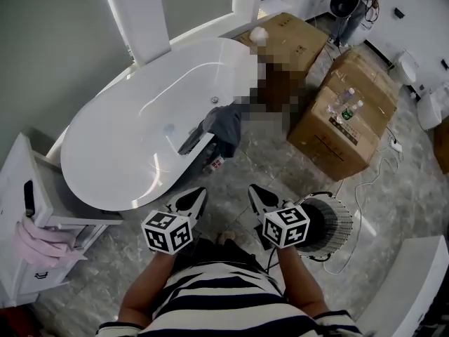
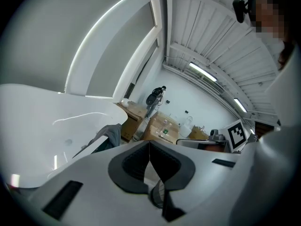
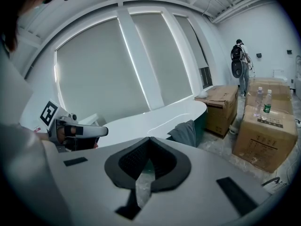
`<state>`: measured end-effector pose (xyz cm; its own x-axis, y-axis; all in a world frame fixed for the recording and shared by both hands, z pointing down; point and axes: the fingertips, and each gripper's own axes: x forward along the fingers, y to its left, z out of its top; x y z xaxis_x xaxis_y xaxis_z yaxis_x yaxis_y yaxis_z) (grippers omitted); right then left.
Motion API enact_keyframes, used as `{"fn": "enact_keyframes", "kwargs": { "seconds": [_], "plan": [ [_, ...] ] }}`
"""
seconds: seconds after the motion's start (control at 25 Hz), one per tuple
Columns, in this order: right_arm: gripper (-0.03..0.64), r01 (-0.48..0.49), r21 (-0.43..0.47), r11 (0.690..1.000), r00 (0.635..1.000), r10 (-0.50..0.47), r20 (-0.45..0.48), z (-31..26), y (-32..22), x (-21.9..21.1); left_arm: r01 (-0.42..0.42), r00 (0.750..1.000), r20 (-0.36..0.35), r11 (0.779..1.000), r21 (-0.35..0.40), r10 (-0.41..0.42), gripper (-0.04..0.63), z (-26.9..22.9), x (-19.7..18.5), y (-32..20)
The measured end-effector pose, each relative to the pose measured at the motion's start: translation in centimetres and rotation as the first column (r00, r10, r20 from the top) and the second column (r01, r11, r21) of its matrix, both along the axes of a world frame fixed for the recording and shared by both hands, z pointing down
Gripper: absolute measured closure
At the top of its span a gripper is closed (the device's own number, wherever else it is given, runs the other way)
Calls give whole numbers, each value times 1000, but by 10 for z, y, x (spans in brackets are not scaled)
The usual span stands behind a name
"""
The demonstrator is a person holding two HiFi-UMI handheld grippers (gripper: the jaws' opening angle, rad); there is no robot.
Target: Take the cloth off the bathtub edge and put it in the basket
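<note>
Step in hand: approach. The grey cloth hangs over the bathtub near edge, ungrasped. Left gripper and right gripper fingers are closed and empty. Next, open the fingers at the cloth; the basket stands rightward.

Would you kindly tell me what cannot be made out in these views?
Basket: in the head view, the cube of the right gripper covers its left part. Its inside is dark, so any contents are unclear.
Cloth on the bathtub edge: in the left gripper view, the body of the left gripper hides its lower part.
Bottles on the cardboard box: in the head view, the labels are too small to read.
</note>
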<state>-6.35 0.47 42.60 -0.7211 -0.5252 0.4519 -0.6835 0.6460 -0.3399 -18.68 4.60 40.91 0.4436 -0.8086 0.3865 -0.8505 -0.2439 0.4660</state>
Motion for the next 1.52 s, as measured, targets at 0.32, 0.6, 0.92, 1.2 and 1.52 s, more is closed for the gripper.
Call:
{"fn": "enact_keyframes", "kwargs": {
  "seconds": [0.32,0.6,0.92,1.2,1.52],
  "plan": [
    [591,-8,-30,1000,1000,8,2,15,-27,-3,-30,999,23,999,-22,30,577,8,-2,-34],
    [591,-5,-45,999,999,3,-47,22,-71,-21,-67,997,32,997,-41,68,577,26,-17,-82],
    [591,21,-31,999,994,-24,-106,25,-141,-58,-79,997,8,995,-53,80,577,44,-52,-139],
    [591,1,-58,998,994,-8,-114,43,-172,-76,-132,991,-14,985,-109,131,577,67,-65,-165],
    [591,34,-67,997,996,-39,-76,57,-204,-83,-140,989,28,973,-184,148,577,99,-67,-194]
  ]
}}
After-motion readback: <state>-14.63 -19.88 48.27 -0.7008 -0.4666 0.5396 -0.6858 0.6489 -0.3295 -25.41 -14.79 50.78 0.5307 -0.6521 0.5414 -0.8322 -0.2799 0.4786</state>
